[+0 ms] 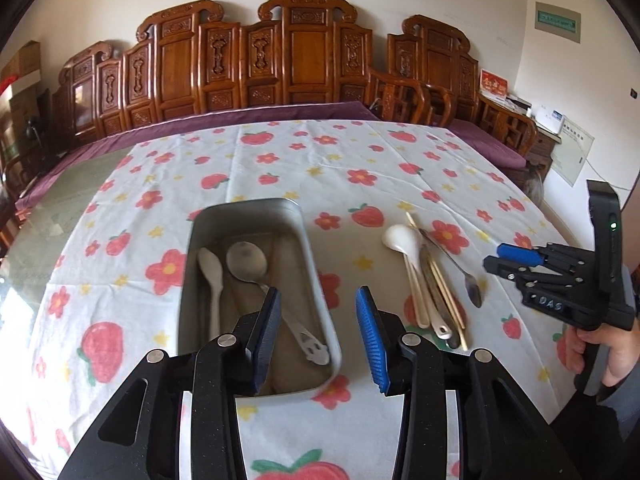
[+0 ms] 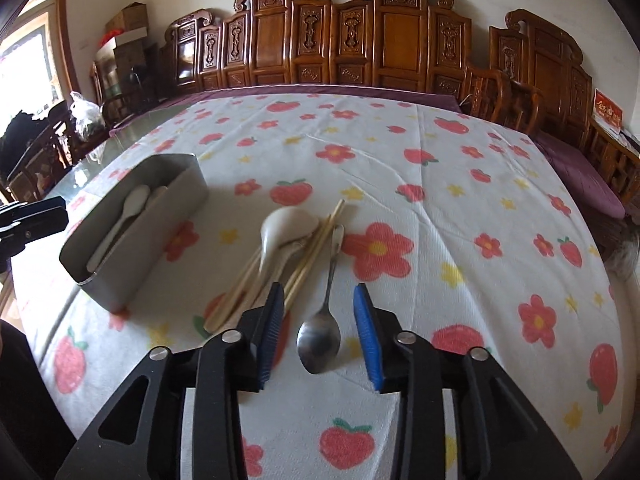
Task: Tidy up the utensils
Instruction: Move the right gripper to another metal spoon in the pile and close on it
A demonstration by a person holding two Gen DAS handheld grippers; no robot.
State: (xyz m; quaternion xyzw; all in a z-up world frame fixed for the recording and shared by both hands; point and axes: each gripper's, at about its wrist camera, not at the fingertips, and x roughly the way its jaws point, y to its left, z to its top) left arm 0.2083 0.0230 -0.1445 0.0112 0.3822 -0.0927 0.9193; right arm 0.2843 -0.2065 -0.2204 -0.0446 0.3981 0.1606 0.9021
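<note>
A grey metal box [image 1: 316, 264] sits on the flowered cloth and holds a white spoon [image 1: 212, 276] and a large metal spoon [image 1: 248, 262]. My left gripper [image 1: 318, 336] is open and empty above the box's near right wall. To its right lies a pile: a white ceramic spoon [image 1: 402, 238], chopsticks [image 1: 444, 284] and a small metal spoon [image 1: 474, 290]. My right gripper [image 2: 320, 332] is open, its fingers on either side of the small metal spoon's bowl [image 2: 319, 342]. The box [image 2: 160, 236], white spoon [image 2: 286, 224] and chopsticks [image 2: 316, 248] lie beyond it.
The table [image 1: 300, 148] has a white cloth with red flowers and strawberries. A carved wooden bench with a purple cushion [image 1: 280, 112] runs behind it. Wooden chairs [image 2: 504, 92] stand at the far right. My right gripper shows at the right edge of the left wrist view [image 1: 520, 258].
</note>
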